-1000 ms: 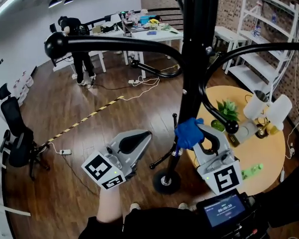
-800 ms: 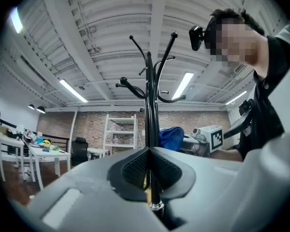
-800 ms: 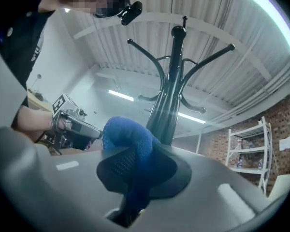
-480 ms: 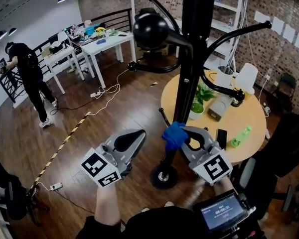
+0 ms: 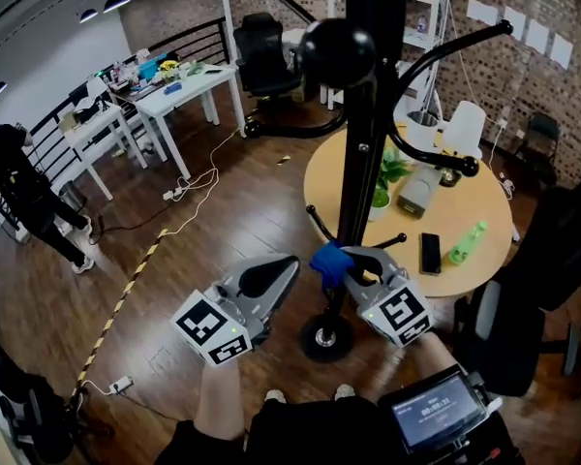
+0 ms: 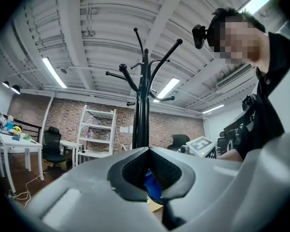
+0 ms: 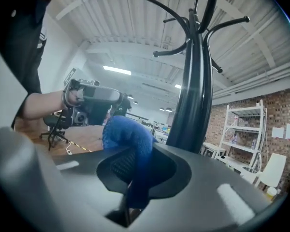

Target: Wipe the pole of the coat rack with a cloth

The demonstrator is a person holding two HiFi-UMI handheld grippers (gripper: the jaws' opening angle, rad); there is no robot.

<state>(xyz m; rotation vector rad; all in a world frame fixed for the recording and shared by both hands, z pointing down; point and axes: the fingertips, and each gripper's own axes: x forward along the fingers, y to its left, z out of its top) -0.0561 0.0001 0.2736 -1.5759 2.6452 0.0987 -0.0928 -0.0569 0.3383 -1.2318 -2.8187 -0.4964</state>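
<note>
Right claw (image 7: 135,154) is clamped on the blue cloth (image 7: 128,137) — the cloth bunches over the jaw tips and a strip hangs down between the pads. In the head view the cloth sits against the coat rack pole (image 5: 360,177) low down, on its left face, near where two short pegs (image 5: 315,219) branch off.

Left claw (image 6: 148,151) has its jaws closed tip to tip with nothing between them. It points at the pole from the left, just beside the cloth; I cannot tell whether it touches.

Below the cloth, the pole runs down to a round black base (image 5: 326,338) on the wood floor (image 5: 223,211). Higher up, one ball-ended arm (image 5: 337,51) of the rack sticks out toward the head camera.

Just right of the rack is a round yellow tabletop (image 5: 484,277) carrying:
- black phone (image 5: 431,253), lying flat
- green bottle (image 5: 468,243), on its side, beside the phone
- potted plant (image 5: 384,174), close to the pole

Further out, a yellow-black tape line (image 5: 126,294) crosses the floor to the left. Beyond it are cluttered white desks (image 5: 179,90), a black office chair (image 5: 263,51) and a person in black (image 5: 19,187) at the left edge. White shelving (image 6: 99,132) stands against the brick wall (image 5: 523,8) at the back.
</note>
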